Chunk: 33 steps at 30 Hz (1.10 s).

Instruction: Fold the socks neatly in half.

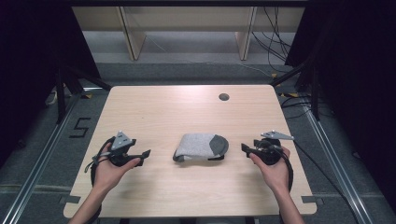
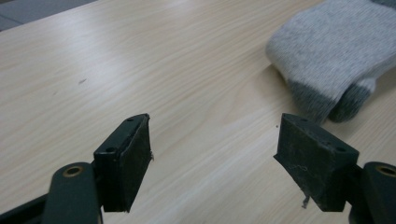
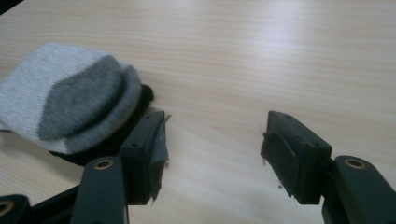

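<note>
High view: a folded grey sock [image 1: 201, 147] lies near the middle of the table [image 1: 187, 107], its long axis running left to right, the darker heel patch at its right end and the folded edge at its left. The left gripper [image 1: 145, 153] sits left of the sock, the right gripper [image 1: 244, 148] just right of it; both have jaws spread apart, holding nothing.

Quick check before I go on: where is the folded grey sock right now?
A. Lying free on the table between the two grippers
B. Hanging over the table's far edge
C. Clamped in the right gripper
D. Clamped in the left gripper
A. The folded grey sock lies on the table, with the left gripper and the right gripper open at either side, nothing between their jaws.
</note>
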Each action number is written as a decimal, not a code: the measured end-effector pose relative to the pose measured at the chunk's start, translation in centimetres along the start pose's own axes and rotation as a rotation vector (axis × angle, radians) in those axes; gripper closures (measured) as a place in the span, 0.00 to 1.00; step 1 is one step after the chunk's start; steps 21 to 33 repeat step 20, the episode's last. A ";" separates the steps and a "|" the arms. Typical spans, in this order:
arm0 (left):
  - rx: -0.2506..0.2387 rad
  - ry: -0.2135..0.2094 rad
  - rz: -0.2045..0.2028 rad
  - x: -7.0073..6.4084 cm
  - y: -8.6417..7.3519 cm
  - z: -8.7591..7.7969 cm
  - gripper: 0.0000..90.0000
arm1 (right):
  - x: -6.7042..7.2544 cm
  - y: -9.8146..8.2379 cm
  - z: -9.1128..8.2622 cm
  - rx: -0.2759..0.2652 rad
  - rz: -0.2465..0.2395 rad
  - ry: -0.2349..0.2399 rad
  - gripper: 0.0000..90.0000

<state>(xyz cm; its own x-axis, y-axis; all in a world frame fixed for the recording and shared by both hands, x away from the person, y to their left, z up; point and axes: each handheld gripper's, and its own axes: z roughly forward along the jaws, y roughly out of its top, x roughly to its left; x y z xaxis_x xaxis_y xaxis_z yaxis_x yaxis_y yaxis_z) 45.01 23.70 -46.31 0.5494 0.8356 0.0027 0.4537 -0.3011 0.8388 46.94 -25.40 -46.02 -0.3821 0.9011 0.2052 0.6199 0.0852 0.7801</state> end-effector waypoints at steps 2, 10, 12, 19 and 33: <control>-0.006 0.019 -0.022 0.7 -1.0 -0.5 0.28 | -0.8 -0.8 -0.1 -0.002 -0.003 -0.008 0.45; -0.071 0.110 -0.164 2.6 -5.2 -1.8 0.30 | -2.3 -3.8 -0.7 0.014 0.013 -0.069 0.46; -0.088 0.124 -0.195 2.7 -6.0 -1.9 0.30 | -2.3 -4.2 -0.9 0.004 0.018 -0.063 0.46; -0.118 0.133 -0.230 2.5 -7.0 -1.9 0.30 | -2.1 -5.0 -1.0 -0.007 0.016 -0.066 0.45; -0.120 0.139 -0.229 2.5 -7.1 -1.9 0.31 | -1.8 -5.1 -0.9 -0.021 0.064 -0.048 0.44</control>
